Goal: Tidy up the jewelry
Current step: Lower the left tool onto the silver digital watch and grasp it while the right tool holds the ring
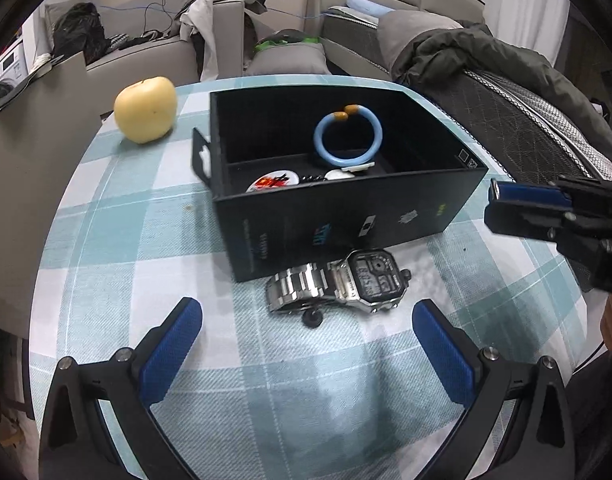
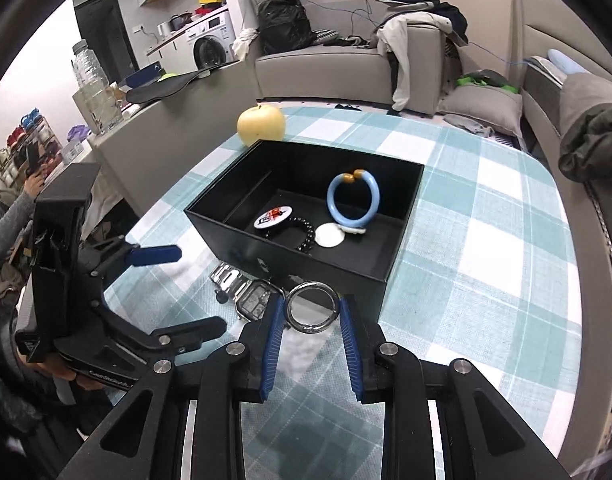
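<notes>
My right gripper [image 2: 312, 309] is shut on a silver metal bangle [image 2: 301, 326], pinched between its blue pads just in front of the near wall of the black box [image 2: 241, 240]. Inside the box lie a light-blue bangle [image 2: 354, 200], a round badge [image 2: 273, 216], a black bead bracelet [image 2: 308, 236] and a white disc [image 2: 330, 235]. A steel digital watch [image 1: 346, 280] lies on the cloth against the box's [image 1: 346, 216] front. My left gripper [image 1: 308, 320] stands open just short of the watch, nothing between its fingers. The right gripper [image 1: 496, 204] shows at the right edge of the left wrist view.
A yellow apple [image 1: 145, 110] sits on the checked tablecloth [image 1: 265, 380] behind the box's left corner. Sofas with clothes and cushions ring the table. In the right wrist view, a person's hand [image 2: 35, 180] shows at the far left and a water bottle [image 2: 91, 80] stands on a low counter.
</notes>
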{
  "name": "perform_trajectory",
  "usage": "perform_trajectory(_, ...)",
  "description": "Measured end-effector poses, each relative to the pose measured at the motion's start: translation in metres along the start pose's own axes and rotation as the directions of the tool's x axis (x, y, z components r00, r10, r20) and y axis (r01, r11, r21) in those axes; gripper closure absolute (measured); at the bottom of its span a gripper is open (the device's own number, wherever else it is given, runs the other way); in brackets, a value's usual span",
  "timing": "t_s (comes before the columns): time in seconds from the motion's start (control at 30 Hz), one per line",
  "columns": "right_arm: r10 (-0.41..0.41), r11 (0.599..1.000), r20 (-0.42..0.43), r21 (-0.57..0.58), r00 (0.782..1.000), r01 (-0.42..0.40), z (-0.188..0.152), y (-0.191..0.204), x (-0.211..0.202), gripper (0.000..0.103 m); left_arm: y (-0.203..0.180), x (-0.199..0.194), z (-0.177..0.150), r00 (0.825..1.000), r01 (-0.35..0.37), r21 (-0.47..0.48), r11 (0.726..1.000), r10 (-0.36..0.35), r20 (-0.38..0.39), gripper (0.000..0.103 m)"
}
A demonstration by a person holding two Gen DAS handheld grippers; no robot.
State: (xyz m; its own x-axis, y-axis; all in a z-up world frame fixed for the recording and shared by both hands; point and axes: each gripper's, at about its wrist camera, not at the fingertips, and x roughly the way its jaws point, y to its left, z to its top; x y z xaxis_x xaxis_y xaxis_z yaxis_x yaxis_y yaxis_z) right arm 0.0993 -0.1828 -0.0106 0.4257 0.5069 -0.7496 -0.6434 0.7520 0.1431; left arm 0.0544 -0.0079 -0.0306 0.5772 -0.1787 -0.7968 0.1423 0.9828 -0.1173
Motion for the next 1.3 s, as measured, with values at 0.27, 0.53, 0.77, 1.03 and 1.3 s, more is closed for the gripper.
perform_trajectory(0.27,0.0,1.0,0.001,-0.001,1.0,0.0,-0.004,-0.004,-0.005,0.076,-0.012,0.009,-0.002,1.0,-0.019,0.026,0.999,0.02,-0.024,0.001)
perform_trajectory(0.53,-0.005,1.0,0.001,-0.001,1.0,0.005,-0.005,-0.005,-0.005,0.076,-0.017,0.018,0.003,0.998,-0.023,-0.003,1.0,0.022,-0.06,0.001)
perform_trajectory(0.77,-0.011,1.0,0.004,0.011,1.0,0.011,-0.006,-0.011,-0.008,0.076,-0.026,0.028,0.004,0.994,-0.058,-0.019,0.998,0.056,-0.093,0.001)
perform_trajectory(1.03,-0.009,1.0,0.002,0.007,1.0,0.009,-0.006,-0.012,-0.008,0.076,-0.025,0.03,0.004,0.991,-0.11,-0.042,0.993,0.107,-0.079,0.001)
perform_trajectory(1.3,-0.007,1.0,-0.002,0.002,1.0,0.007,-0.005,-0.011,-0.007,0.076,-0.018,0.024,-0.001,0.989,-0.125,-0.055,0.991,0.12,-0.084,0.001)
